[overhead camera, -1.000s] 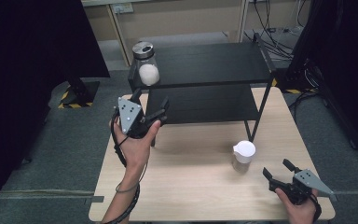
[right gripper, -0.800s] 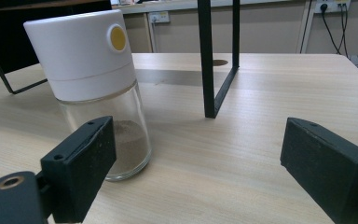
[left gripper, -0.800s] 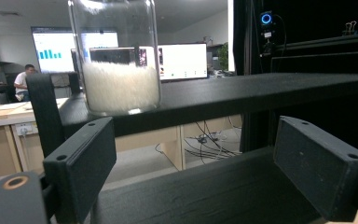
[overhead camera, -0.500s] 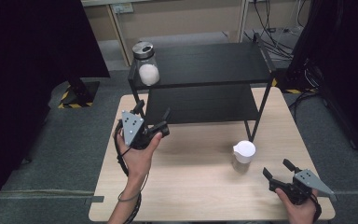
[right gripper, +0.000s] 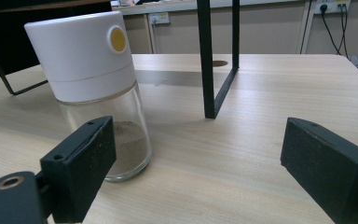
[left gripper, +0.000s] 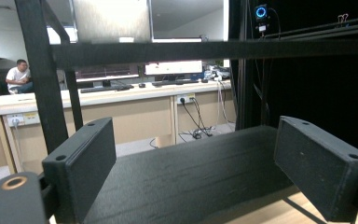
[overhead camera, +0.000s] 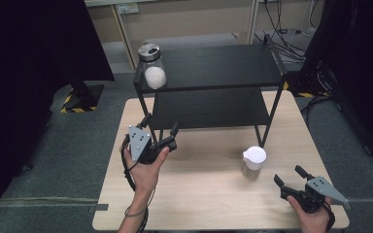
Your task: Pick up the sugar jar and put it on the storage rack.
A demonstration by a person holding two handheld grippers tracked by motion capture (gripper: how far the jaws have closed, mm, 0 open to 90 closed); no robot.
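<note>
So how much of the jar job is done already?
One glass jar already stands on the black shelf, at its top left corner. Nothing is held right now: the left gripper is open by the lower shelf, and the right gripper is open near the white-lidded jar. That jar, on the table, probably goes next.

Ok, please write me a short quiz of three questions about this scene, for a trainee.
1. True or false: the right tool holds the white-lidded jar.
2. Where is the metal-lidded jar? A) top shelf of the black rack B) lower shelf C) wooden table
3. Fill in: the left tool is open in front of the rack's ___ shelf.

Key: 1 false; 2 A; 3 lower.
</note>
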